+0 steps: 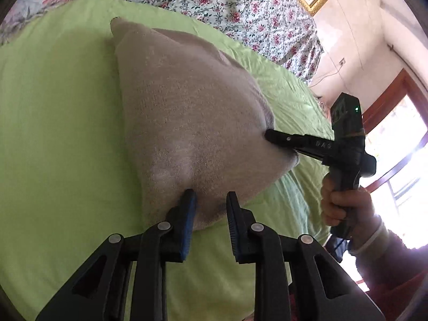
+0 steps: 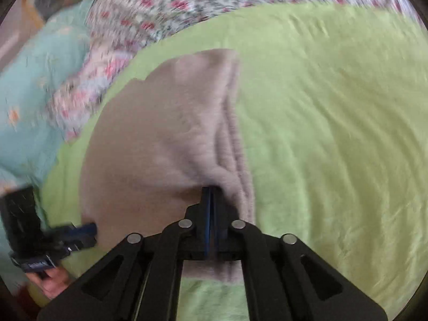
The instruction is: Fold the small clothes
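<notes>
Pinching the beige cloth (image 2: 160, 139) edge with my right tongs (image 2: 211, 195), jaws clamped on a bunched fold so I can drag it over. Left tongs (image 1: 211, 203) gape wide at the near corner, gripping nothing, ready to pin. Cloth lies on the green sheet (image 1: 53, 107) of the bed.
</notes>
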